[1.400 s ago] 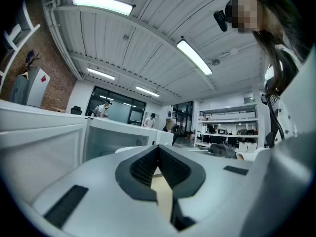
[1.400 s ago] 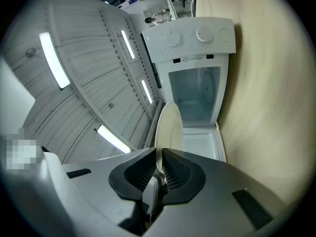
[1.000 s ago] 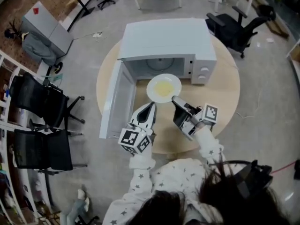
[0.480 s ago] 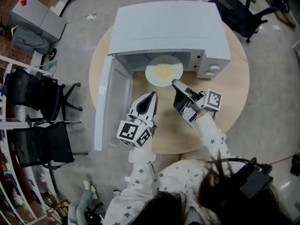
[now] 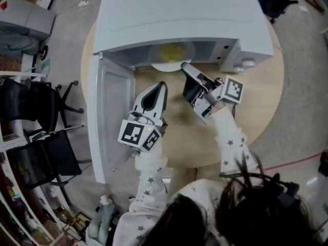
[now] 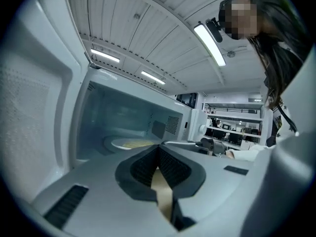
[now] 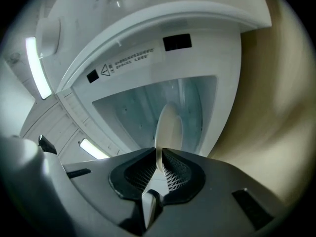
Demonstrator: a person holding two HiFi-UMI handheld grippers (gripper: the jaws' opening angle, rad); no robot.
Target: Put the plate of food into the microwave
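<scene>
A white plate of yellow food (image 5: 171, 53) sits halfway through the mouth of the open white microwave (image 5: 184, 14). My right gripper (image 5: 183, 66) is shut on the plate's near rim. In the right gripper view the plate (image 7: 169, 125) stands edge-on between the pads of that gripper (image 7: 159, 154), with the cavity behind it. My left gripper (image 5: 160, 87) hovers over the table just left of the plate, shut on nothing. The left gripper view looks past its own closed jaws (image 6: 158, 151) and shows the plate (image 6: 131, 143) low inside the cavity.
The microwave door (image 5: 107, 117) hangs wide open to the left, next to my left gripper. The round wooden table (image 5: 251, 101) carries the microwave. Black office chairs (image 5: 36, 106) stand on the floor at the left.
The right gripper has carried the plate forward from in front of the microwave into its opening. The left gripper has moved forward alongside, and the head camera has come closer.
</scene>
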